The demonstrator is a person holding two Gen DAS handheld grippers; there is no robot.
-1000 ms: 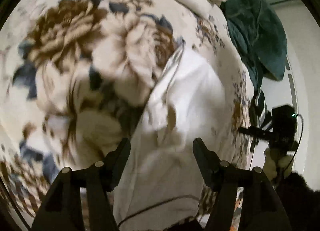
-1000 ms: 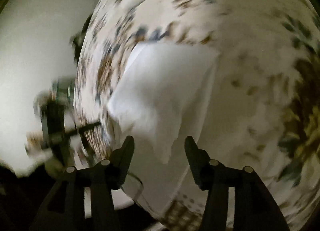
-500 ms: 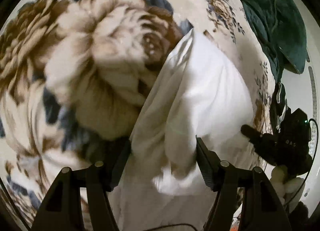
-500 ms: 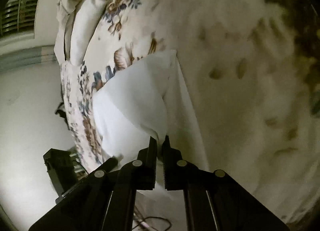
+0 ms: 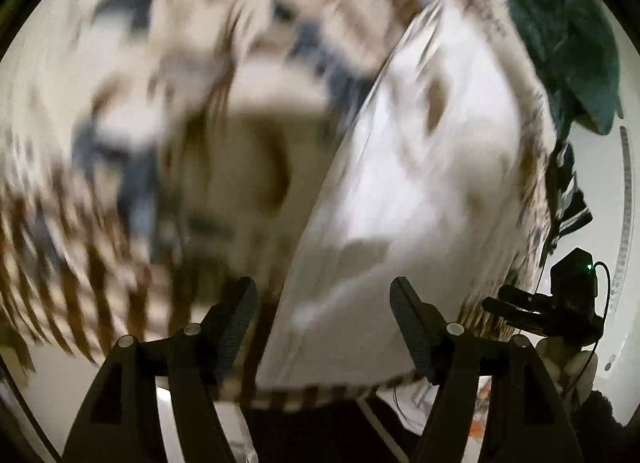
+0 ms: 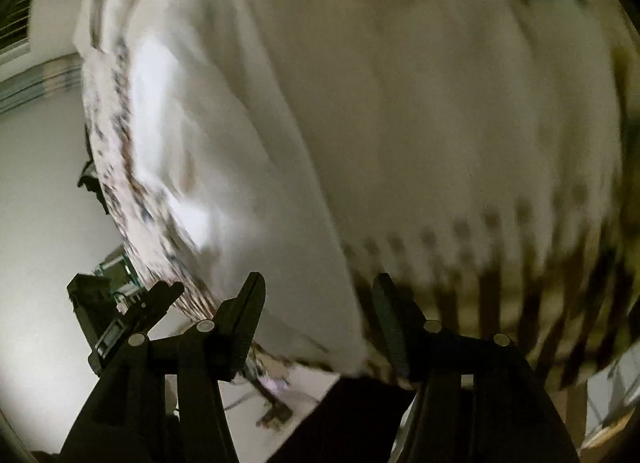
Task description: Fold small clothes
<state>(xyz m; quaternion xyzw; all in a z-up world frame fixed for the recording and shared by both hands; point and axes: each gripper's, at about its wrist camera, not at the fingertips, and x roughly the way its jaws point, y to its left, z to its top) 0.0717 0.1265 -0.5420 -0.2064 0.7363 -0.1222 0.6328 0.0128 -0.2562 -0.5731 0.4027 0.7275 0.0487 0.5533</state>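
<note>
Both handheld tools are matte black throughout. The left gripper [image 5: 323, 317] carries two broad, wedge-shaped fingers [image 5: 412, 327] with finely ribbed inner faces, each bolted to angular black arms by round silver screws [image 5: 454, 328]. The right gripper [image 6: 319, 311] matches it: the same ribbed pads and four pale screw heads [image 6: 205, 325] in a row. Seen from the left camera, the right tool's boxy black body shows a small green light [image 5: 589, 265], a thin dark cable looping from it, and a pale-gloved hand [image 5: 568, 363] beneath. Dark clothing fills the lower edge.
</note>
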